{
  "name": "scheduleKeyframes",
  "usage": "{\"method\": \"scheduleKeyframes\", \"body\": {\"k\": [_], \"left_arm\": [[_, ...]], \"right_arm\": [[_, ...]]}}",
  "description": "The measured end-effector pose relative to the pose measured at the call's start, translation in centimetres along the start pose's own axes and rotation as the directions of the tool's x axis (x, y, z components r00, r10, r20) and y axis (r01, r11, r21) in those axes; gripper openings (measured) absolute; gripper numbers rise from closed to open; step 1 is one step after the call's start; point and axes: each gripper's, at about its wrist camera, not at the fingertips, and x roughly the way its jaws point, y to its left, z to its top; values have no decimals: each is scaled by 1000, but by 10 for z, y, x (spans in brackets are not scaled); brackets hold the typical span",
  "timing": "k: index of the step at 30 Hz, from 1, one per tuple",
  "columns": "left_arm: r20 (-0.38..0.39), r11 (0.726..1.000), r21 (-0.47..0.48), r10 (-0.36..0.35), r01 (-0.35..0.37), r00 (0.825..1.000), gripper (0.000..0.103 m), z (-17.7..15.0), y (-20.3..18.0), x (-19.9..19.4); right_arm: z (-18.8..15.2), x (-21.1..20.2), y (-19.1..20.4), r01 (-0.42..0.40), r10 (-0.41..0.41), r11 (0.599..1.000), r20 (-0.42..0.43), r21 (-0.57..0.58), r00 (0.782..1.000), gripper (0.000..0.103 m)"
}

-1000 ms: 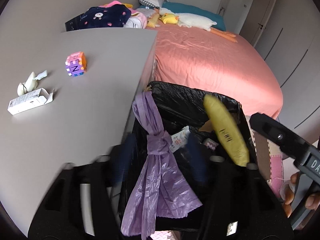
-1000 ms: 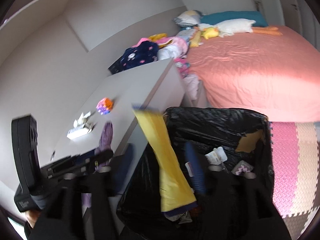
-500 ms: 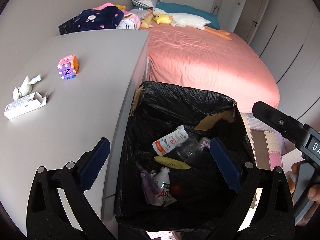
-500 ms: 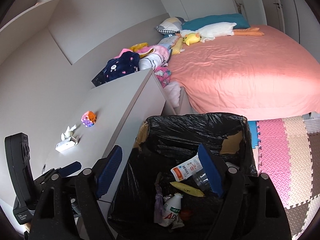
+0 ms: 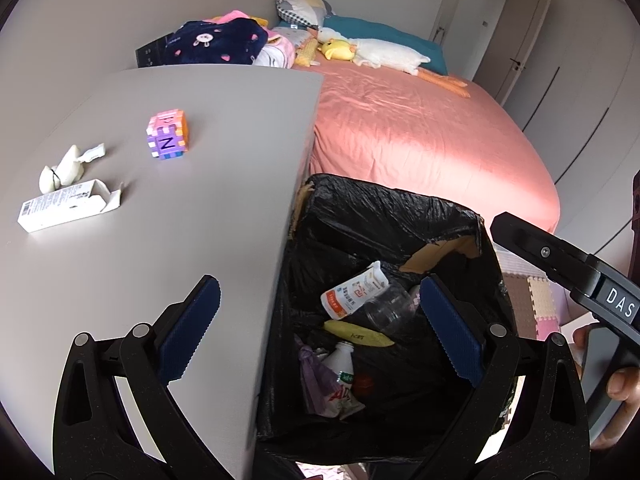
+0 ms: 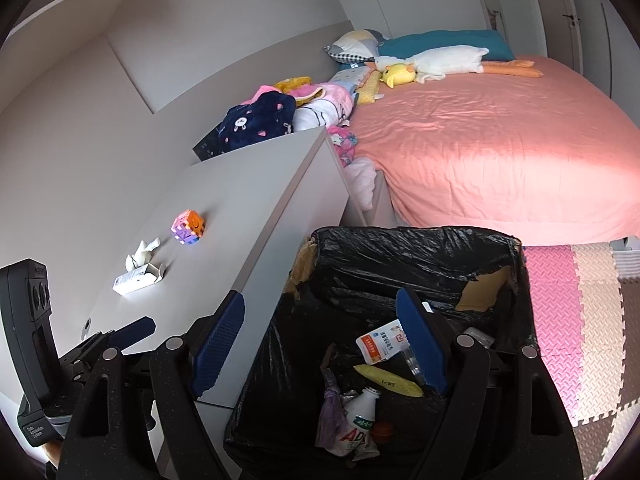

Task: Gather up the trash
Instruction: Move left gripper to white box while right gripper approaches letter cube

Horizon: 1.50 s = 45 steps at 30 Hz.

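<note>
A bin lined with a black bag point(image 5: 384, 208) point(image 6: 416, 248) stands against the grey cabinet. Inside lie a yellow wrapper point(image 5: 358, 334) point(image 6: 388, 380), a purple bag point(image 5: 316, 376) point(image 6: 330, 416), a white bottle point(image 5: 342, 364) point(image 6: 360, 412) and a white-and-orange carton point(image 5: 354, 290) point(image 6: 378, 344). My left gripper point(image 5: 316, 332) is open and empty above the bin's left edge. My right gripper point(image 6: 320, 348) is open and empty above the bin. On the cabinet top lie an open white box point(image 5: 64, 204) point(image 6: 138, 278) and crumpled white paper point(image 5: 66, 166) point(image 6: 142, 254).
A coloured foam cube point(image 5: 167, 139) point(image 6: 188, 226) sits on the cabinet top point(image 5: 160, 240). A bed with a pink sheet point(image 5: 420, 136), plush toys and piled clothes point(image 5: 216, 42) lies behind. Foam floor mats point(image 6: 580, 320) are to the right of the bin.
Both grippers opened. The purple bag dropped from the left gripper and the yellow wrapper from the right; both now lie in the bin.
</note>
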Motion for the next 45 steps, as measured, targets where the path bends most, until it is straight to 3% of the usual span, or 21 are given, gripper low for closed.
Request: {"method": "scheduleKeyframes", "body": {"k": [7, 13, 17, 26, 32, 40, 45], "left_arm": [[31, 997, -59, 45, -43, 999, 97, 2, 39, -9], [51, 981, -158, 124, -115, 991, 97, 5, 83, -18], [53, 951, -278, 157, -137, 986, 97, 9, 117, -22], [39, 885, -413, 251, -213, 967, 97, 15, 175, -20], [8, 860, -433, 304, -270, 953, 97, 25, 199, -12], [-40, 784, -538, 345, -311, 938, 97, 36, 234, 4], [-69, 759, -565, 349, -325, 934, 97, 43, 245, 13]], "right_arm": [[3, 19, 31, -39, 39, 998, -5, -42, 999, 79], [6, 43, 61, -68, 66, 994, -29, -81, 997, 79], [9, 59, 76, -81, 76, 992, -52, -100, 996, 79], [19, 96, 100, -102, 90, 986, -88, -132, 992, 79], [29, 121, 116, -113, 97, 982, -110, -152, 989, 79], [43, 150, 137, -125, 103, 976, -129, -180, 986, 79], [51, 169, 154, -133, 105, 970, -147, -202, 984, 79]]}}
